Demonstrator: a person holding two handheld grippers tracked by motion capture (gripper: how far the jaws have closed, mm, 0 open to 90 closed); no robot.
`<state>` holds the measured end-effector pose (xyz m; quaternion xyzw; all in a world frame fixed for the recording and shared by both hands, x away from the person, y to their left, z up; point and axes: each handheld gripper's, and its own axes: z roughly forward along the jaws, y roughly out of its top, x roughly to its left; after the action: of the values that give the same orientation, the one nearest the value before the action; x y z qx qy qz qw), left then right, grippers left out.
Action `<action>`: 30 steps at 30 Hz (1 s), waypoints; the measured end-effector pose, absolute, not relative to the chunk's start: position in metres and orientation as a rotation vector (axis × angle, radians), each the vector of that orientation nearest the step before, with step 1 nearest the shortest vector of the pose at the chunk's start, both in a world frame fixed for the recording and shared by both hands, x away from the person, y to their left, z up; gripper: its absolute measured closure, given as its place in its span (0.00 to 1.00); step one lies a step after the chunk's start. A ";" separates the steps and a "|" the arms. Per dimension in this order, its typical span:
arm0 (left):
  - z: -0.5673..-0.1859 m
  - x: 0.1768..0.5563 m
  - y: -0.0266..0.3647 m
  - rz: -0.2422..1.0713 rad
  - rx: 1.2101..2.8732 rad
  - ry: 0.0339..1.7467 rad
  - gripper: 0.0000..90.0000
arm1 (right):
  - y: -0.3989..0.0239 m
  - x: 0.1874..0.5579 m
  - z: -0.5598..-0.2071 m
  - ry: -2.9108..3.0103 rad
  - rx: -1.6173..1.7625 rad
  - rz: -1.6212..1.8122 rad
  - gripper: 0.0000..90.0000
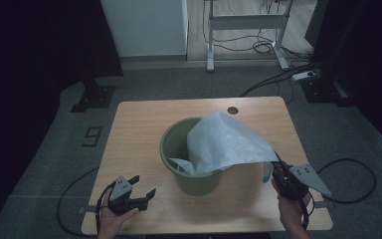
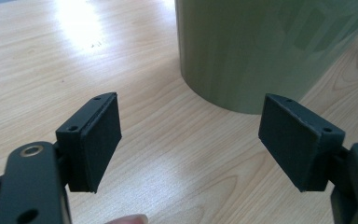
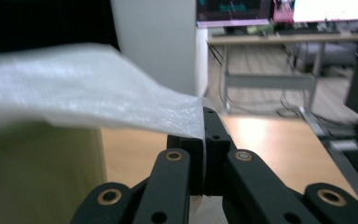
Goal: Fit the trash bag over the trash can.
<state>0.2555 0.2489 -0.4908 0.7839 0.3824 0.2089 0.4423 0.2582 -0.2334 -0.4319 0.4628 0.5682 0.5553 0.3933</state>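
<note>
Light wood-grain table [image 1: 129, 129] carries a green bucket [image 1: 179, 149] at its centre. Nearest, left of the bucket, the left gripper [image 1: 142, 191] rests with jaws spread and empty. Right of the bucket, the right gripper [image 1: 278, 167] pinches a white plastic bag [image 1: 224, 139] draped over the bucket's rim. Beyond the bucket lie grey floor [image 1: 179, 82], cables [image 1: 268, 47] and a white desk frame [image 1: 246, 22].

Green bucket [image 1: 189, 164] stands upright at frame centre on the wooden worktop [image 1: 129, 144], mouth open, plain smooth wall. White translucent plastic bag [image 1: 226, 142] is partly inside it, draped over the rim w/ one corner stretched taut toward lower right, pinched in the right claw [image 1: 280, 172]. Bag looks thin, crinkled, puffed up above the bucket's right side.
</note>
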 end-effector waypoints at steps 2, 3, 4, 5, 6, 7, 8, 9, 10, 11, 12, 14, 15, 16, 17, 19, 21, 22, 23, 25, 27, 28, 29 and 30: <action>-0.487 0.254 0.248 0.522 1.938 0.945 0.23 | -0.233 0.259 -0.417 1.428 1.144 1.439 0.99; -0.485 0.254 0.248 0.526 1.934 0.944 0.23 | -0.232 0.260 -0.409 1.422 1.130 1.460 0.99; -0.483 0.253 0.248 0.531 1.931 0.942 0.23 | -0.230 0.260 -0.401 1.416 1.113 1.480 0.99; -0.481 0.252 0.248 0.536 1.926 0.944 0.23 | -0.229 0.260 -0.393 1.409 1.094 1.493 0.99; -0.479 0.252 0.248 0.542 1.922 0.946 0.23 | -0.227 0.261 -0.386 1.404 1.077 1.506 0.99; -0.477 0.251 0.248 0.550 1.918 0.949 0.23 | -0.225 0.261 -0.378 1.399 1.058 1.522 0.99; -0.475 0.250 0.248 0.557 1.912 0.952 0.23 | -0.222 0.261 -0.371 1.399 1.041 1.535 0.99; -0.472 0.250 0.248 0.562 1.905 0.954 0.23 | -0.219 0.261 -0.365 1.399 1.023 1.550 0.99; -0.470 0.249 0.248 0.565 1.899 0.954 0.23 | -0.215 0.262 -0.359 1.402 1.007 1.565 0.99; -0.470 0.249 0.248 0.565 1.899 0.954 0.23 | -0.215 0.262 -0.359 1.402 1.007 1.565 0.99; -0.465 0.247 0.249 0.575 1.884 0.955 0.23 | -0.207 0.263 -0.349 1.417 0.978 1.594 0.99; -0.461 0.245 0.249 0.583 1.870 0.954 0.23 | -0.196 0.264 -0.344 1.443 0.951 1.622 0.99; -0.459 0.244 0.249 0.586 1.865 0.953 0.23 | -0.191 0.265 -0.343 1.459 0.939 1.633 0.99; -0.456 0.243 0.250 0.591 1.860 0.952 0.23 | -0.185 0.266 -0.343 1.475 0.926 1.645 0.99; -0.456 0.243 0.250 0.591 1.860 0.952 0.23 | -0.179 0.268 -0.344 1.490 0.916 1.655 0.99; -0.451 0.241 0.249 0.596 1.847 0.945 0.24 | -0.173 0.268 -0.346 1.510 0.908 1.662 0.99; -0.443 0.237 0.247 0.608 1.837 0.932 0.24 | -0.156 0.271 -0.353 1.573 0.884 1.684 0.99; -0.443 0.237 0.247 0.608 1.837 0.932 0.24 | -0.151 0.271 -0.355 1.595 0.872 1.684 0.99; -0.440 0.235 0.246 0.610 1.832 0.928 0.24 | -0.147 0.271 -0.357 1.617 0.862 1.687 0.98; -0.435 0.232 0.243 0.618 1.823 0.915 0.24 | -0.139 0.271 -0.362 1.652 0.852 1.687 0.98; -0.429 0.230 0.239 0.630 1.812 0.904 0.24 | -0.137 0.271 -0.364 1.667 0.847 1.684 0.98; -0.424 0.227 0.234 0.644 1.809 0.887 0.24 | -0.134 0.272 -0.369 1.684 0.857 1.693 0.98; -0.424 0.227 0.234 0.644 1.809 0.887 0.24 | -0.133 0.272 -0.372 1.696 0.861 1.694 0.98; -0.419 0.223 0.228 0.657 1.806 0.871 0.24 | -0.133 0.272 -0.374 1.704 0.867 1.695 0.98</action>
<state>0.2235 0.2276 -0.4187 0.7444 0.3590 0.2710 0.4935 0.2723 -0.1327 -0.3741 0.3247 0.6386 0.6351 0.2890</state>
